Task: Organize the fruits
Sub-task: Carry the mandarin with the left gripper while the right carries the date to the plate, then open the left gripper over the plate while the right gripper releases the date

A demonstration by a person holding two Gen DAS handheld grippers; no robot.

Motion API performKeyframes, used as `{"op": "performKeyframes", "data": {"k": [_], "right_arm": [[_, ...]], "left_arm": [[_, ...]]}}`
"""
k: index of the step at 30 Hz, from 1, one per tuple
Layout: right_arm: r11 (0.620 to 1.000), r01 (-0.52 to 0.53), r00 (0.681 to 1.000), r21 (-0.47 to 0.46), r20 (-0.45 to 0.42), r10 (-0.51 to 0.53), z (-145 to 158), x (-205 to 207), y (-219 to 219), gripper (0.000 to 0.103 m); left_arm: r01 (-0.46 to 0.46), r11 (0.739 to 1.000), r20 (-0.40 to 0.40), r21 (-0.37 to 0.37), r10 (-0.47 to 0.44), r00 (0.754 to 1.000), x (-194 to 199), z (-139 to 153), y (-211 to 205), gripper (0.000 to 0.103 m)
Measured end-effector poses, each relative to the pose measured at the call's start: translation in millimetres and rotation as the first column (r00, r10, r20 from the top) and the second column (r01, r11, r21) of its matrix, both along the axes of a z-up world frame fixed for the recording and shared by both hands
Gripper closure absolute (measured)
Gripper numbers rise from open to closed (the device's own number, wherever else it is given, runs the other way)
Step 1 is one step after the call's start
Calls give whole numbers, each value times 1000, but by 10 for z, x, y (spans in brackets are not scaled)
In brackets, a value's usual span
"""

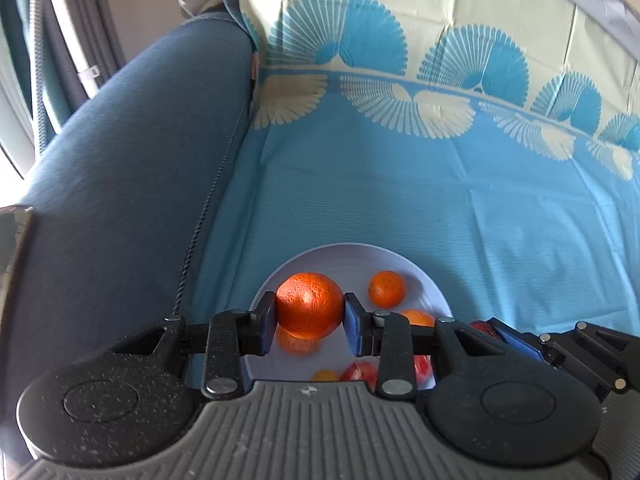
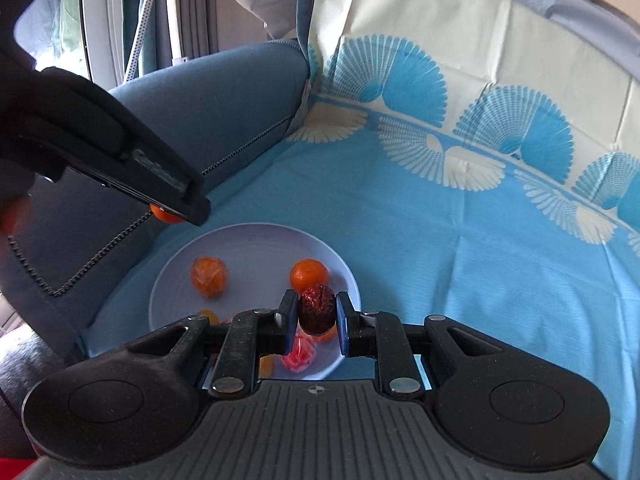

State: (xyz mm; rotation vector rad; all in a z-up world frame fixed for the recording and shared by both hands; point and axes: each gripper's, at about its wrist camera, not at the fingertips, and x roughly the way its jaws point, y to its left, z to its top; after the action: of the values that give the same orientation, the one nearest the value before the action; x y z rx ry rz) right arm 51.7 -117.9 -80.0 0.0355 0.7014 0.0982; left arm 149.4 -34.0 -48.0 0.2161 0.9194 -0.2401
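Over the plate [image 1: 424, 276] on the blue cloth [image 1: 440, 200]: left claw [image 1: 310, 314] clamped on an orange [image 1: 310, 306], right claw [image 2: 316, 314] clamped on a dark wrinkled fruit [image 2: 317, 310], both above fruit already lying in the plate. Delivery step, apparently. Next: lower each over a bare patch, then release gently, clear of the small orange [image 2: 309, 276] to avoid rolling.

Orange and dark red against blue

A bright orange round fruit [image 1: 310, 306] and a glossy dark red wrinkled fruit [image 2: 317, 309] hang over a pale lilac round plate [image 2: 248, 246]; the light blue cloth [image 1: 440, 200] bears cream and blue fan motifs.
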Motion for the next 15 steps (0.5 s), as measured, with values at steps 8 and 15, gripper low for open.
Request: {"op": "performKeyframes", "data": {"k": [8, 15], "right_arm": [[1000, -27, 999, -1, -43, 27, -242, 357, 7, 82], [994, -109, 990, -25, -95, 106, -435, 585, 81, 76]], "left_arm": [[8, 999, -48, 39, -6, 999, 332, -294, -103, 65], [65, 996, -29, 58, -63, 998, 425, -427, -162, 17]]}}
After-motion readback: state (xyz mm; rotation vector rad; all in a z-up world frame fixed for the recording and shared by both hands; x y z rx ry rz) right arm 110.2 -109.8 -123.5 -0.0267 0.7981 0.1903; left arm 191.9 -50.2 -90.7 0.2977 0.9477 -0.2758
